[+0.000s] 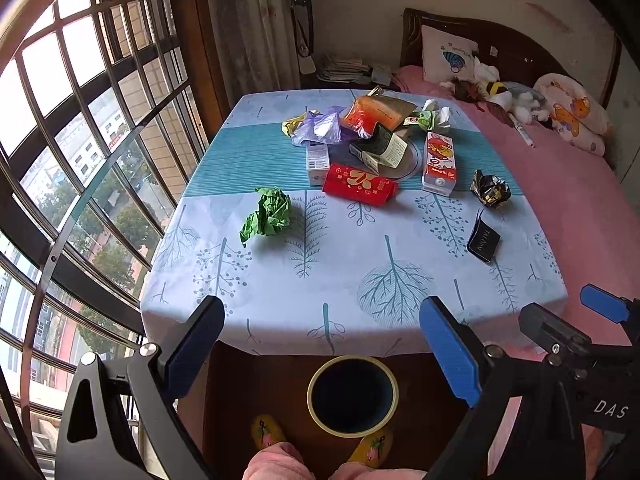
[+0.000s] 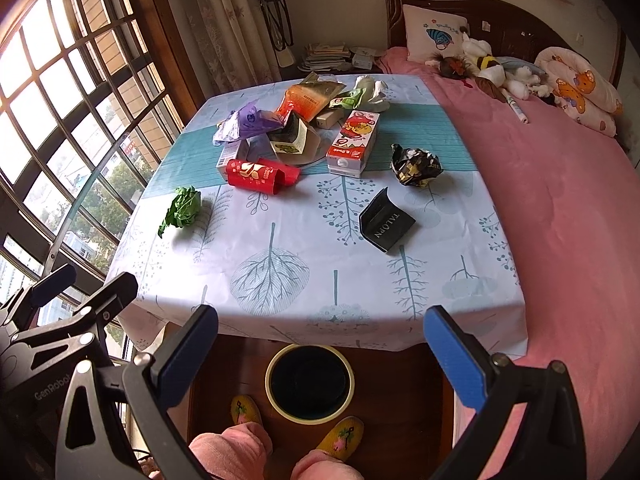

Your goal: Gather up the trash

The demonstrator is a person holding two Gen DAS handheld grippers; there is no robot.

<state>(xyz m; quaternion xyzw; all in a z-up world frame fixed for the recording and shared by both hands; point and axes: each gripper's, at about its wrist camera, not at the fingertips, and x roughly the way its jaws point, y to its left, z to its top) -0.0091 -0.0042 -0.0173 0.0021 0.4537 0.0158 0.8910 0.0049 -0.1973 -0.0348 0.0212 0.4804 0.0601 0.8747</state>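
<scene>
Black gripper (image 1: pixel 320 344) frames, blue pads, pink trousers (image 2: pixel 248 452)

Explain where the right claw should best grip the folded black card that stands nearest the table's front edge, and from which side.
Probably from above, at the raised fold ridge of the black card. It stands tented on the tablecloth with both flaps sloping down, so the ridge is the only edge lifted clear. The right claw, open, should straddle that ridge, one finger on each flap.
</scene>
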